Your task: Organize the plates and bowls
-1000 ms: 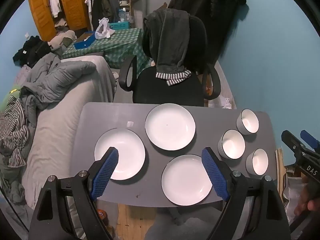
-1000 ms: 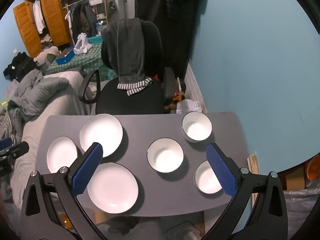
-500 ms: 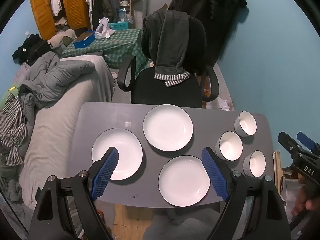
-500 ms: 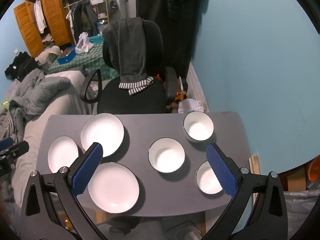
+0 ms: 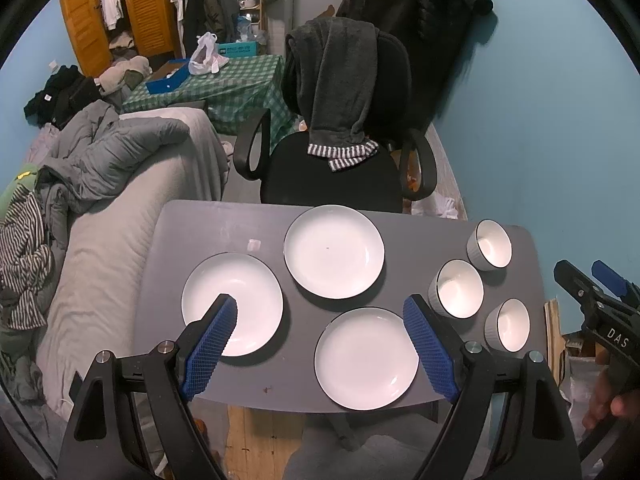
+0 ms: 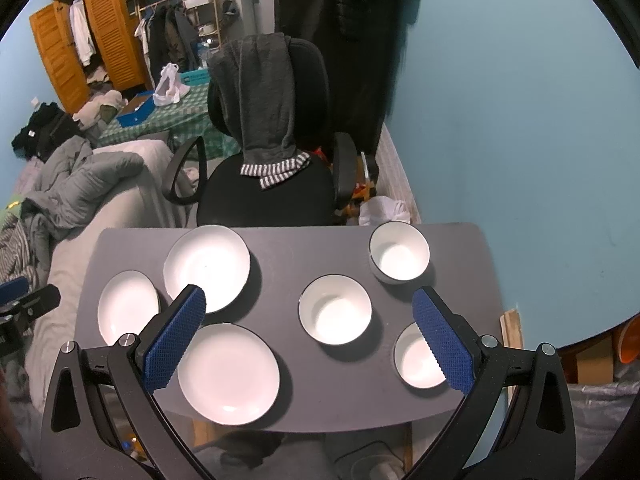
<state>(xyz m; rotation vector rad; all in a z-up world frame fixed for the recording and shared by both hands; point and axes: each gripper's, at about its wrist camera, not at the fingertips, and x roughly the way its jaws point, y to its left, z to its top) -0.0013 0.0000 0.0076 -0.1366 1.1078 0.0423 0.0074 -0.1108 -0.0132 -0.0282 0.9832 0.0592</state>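
Note:
Three white plates lie on a grey table (image 5: 176, 236): a left plate (image 5: 240, 296), a far plate (image 5: 334, 251) and a near plate (image 5: 366, 358). Three white bowls stand at the right: far bowl (image 5: 489, 245), middle bowl (image 5: 459, 289), near bowl (image 5: 508, 325). My left gripper (image 5: 320, 316) is open and empty, high above the table's near edge. My right gripper (image 6: 308, 308) is open and empty, above the middle bowl (image 6: 335, 309) and near plate (image 6: 228, 374). The right gripper also shows at the right edge of the left wrist view (image 5: 600, 304).
A black office chair (image 5: 340, 160) with a dark garment draped over it stands behind the table. A bed with grey bedding (image 5: 100, 184) lies left of the table. A blue wall (image 6: 520, 120) is on the right. A green-checked table (image 5: 224, 88) stands farther back.
Both grippers have drifted slightly; the table and dishes sit a little lower-left in the left wrist view. Nothing was grasped or moved.

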